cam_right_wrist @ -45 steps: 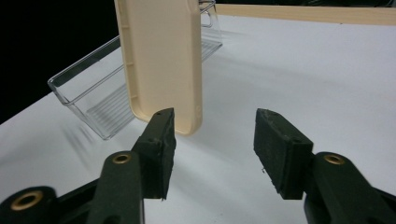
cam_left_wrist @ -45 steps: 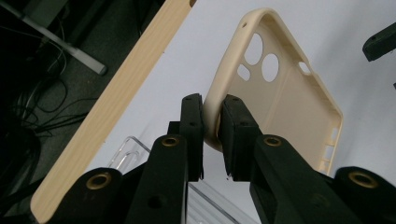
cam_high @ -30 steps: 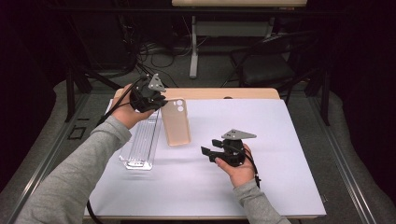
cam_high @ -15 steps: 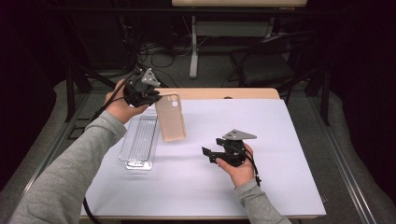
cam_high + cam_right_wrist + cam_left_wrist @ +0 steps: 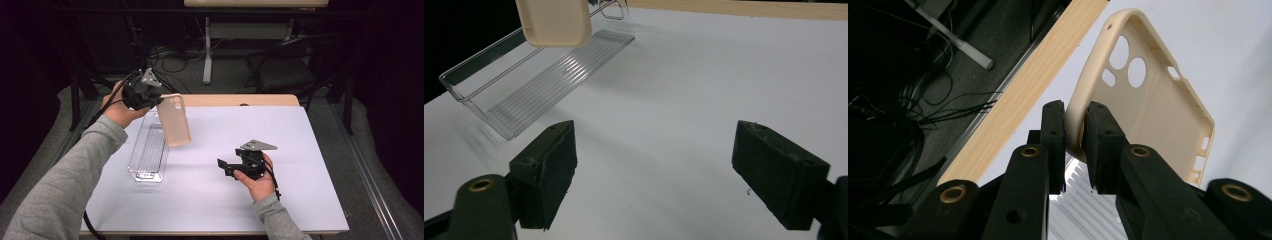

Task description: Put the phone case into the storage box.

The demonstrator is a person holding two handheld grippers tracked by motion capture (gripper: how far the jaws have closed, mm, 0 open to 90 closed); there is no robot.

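Phone case [image 5: 173,120] lifted higher, left gripper [image 5: 152,100] pinching its hidden edge

the left gripper [image 5: 150,97] is raised at the end of an outstretched grey-sleeved left arm [image 5: 65,175], its fingers [image 5: 1098,145] pressed close together on the rim of a beige phone case [image 5: 1148,105] that hangs beyond them. the right gripper [image 5: 231,167] sits low in the right hand [image 5: 255,177], its fingers [image 5: 546,170] spread wide apart with nothing between them.
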